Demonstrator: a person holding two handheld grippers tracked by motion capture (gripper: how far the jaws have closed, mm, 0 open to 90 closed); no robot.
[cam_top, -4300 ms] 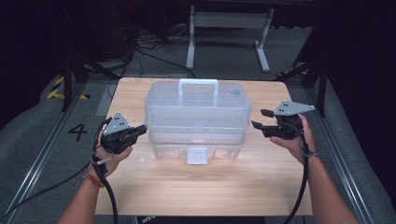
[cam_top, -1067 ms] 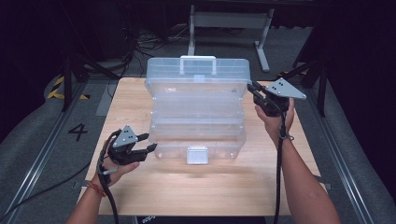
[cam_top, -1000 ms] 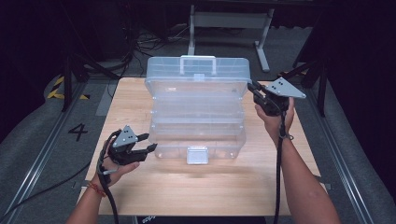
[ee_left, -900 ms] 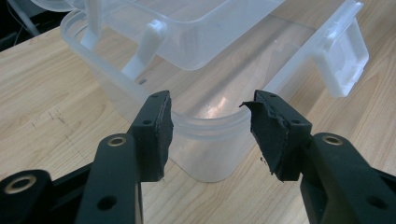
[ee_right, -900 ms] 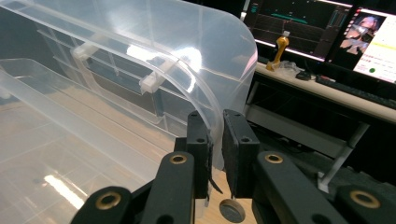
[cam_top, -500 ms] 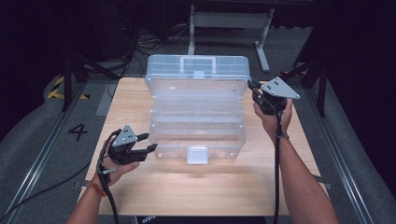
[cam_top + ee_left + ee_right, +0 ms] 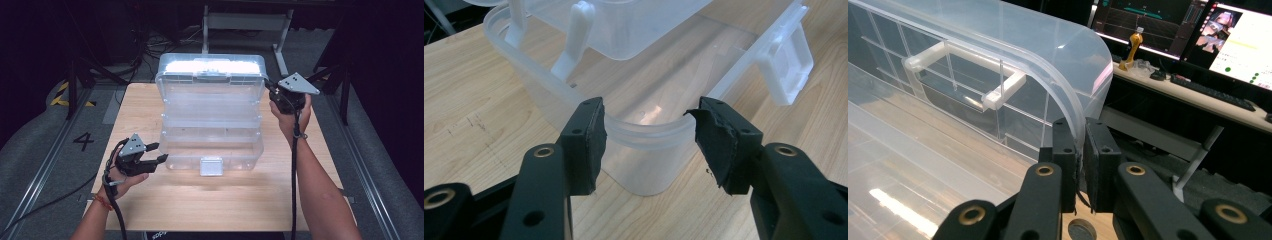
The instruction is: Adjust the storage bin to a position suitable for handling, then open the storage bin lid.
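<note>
Item: clear plastic storage box (image 7: 210,125), tiered, standing in the middle of the wooden table (image 7: 200,205). Its lid (image 7: 210,67) is raised at the far side, upright or nearly so, with a handle (image 7: 214,75) on the rim. A white latch (image 7: 210,166) hangs at the near front wall. Translucent throughout; contents cannot be told.

Right gripper (image 7: 272,92): at the lid's right edge, jaws closed on the lid rim. The right gripper view shows the thin curved rim (image 7: 1075,120) pinched between the two black jaws, and the lid handle (image 7: 965,75) seen from behind.

Left gripper (image 7: 160,152): at the box's near left corner, jaws apart. The left gripper view shows the rounded corner (image 7: 649,145) between the pads, touching neither, with the latch (image 7: 789,65) off to the right and two white hinge arms (image 7: 574,45) above.

Surroundings: grey floor marked "4" (image 7: 83,141), a metal stand (image 7: 245,22) behind the table, cables on the floor. The right gripper view adds a desk with monitors (image 7: 1243,45), a keyboard (image 7: 1210,92) and a small yellow figure (image 7: 1132,47).
</note>
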